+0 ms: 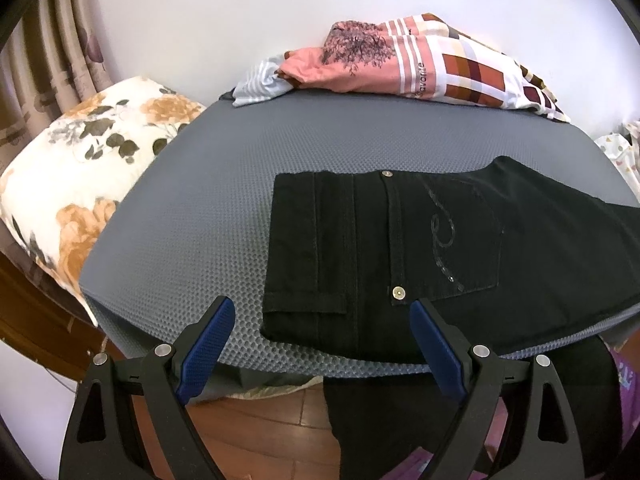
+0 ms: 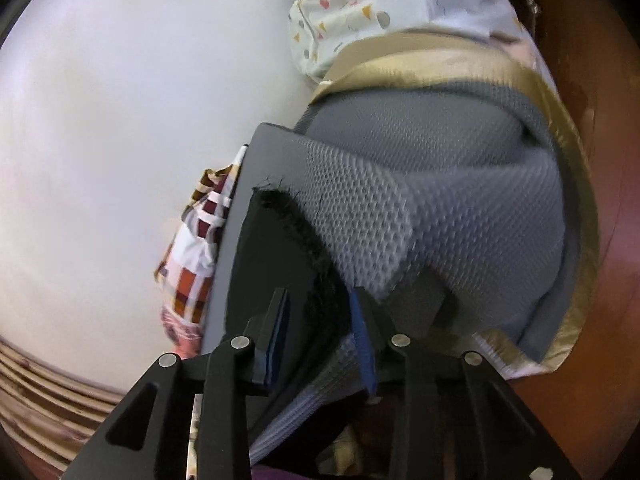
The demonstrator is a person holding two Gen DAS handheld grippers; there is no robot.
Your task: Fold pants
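Lying ahead of left gripper [image 1: 320, 346]: black pants [image 1: 420, 256].

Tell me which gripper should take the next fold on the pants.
Probably the left gripper: it is open and hovers at the waist of the pants, facing the flat part. The right gripper sits at the mat edge, pants fabric between its jaws.

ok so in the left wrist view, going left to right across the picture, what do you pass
curtain → floral pillow → bare grey mesh mattress → black pants, folded at their left end, one part hanging off the near edge → spotted white fabric at the right edge
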